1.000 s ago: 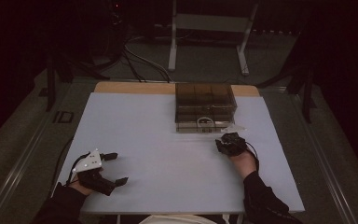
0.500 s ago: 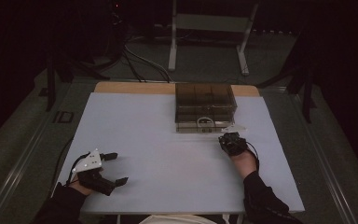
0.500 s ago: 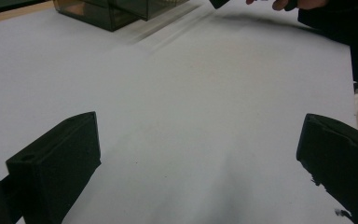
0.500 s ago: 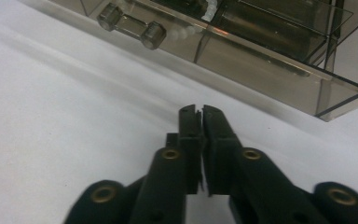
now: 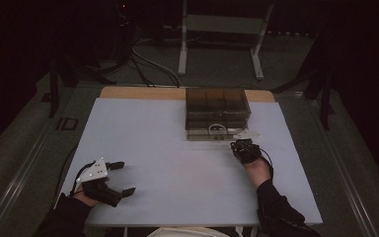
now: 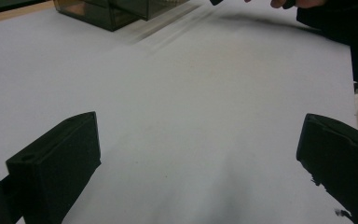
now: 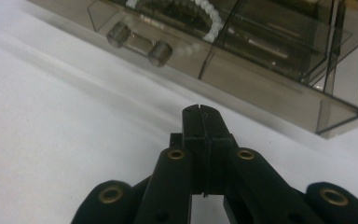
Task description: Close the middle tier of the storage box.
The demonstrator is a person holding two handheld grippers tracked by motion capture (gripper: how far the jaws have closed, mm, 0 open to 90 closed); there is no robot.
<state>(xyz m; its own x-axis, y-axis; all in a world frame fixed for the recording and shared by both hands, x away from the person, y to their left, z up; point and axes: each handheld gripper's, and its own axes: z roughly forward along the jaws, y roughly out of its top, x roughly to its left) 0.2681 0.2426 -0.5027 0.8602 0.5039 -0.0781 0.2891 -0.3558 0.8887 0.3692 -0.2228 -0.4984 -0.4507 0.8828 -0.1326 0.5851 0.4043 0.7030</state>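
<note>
My right gripper [image 7: 204,122] has its jaws pressed flat together with nothing between them; they have just been closing, and they closed on air. It hovers low over the white surface [image 5: 177,148], pointing at the front of the box [image 5: 217,109], a smoky clear organizer standing at the far middle of the surface. In the high view the right gripper [image 5: 241,146] sits just beside the box's near right corner, not touching it.

The thing I am after is the drawer [image 7: 223,60], the lowest one, which already stands a little proud of the box front. Its knobs [image 7: 160,52] (two short clear pegs joined by a bar) lie ahead of my gripper and off to the left in the right gripper view, and a string of white beads [image 7: 205,14] curls inside. The drawer front runs crosswise to my jaws, so I judge the pull would come straight back toward me, after a shift left to line up on the knobs.

My left gripper [image 6: 200,154] rests far off at the near left, jaws spread wide over bare surface. In the high view the left gripper [image 5: 121,177] is well apart from the box, so the right hand is plainly the nearer one.
</note>
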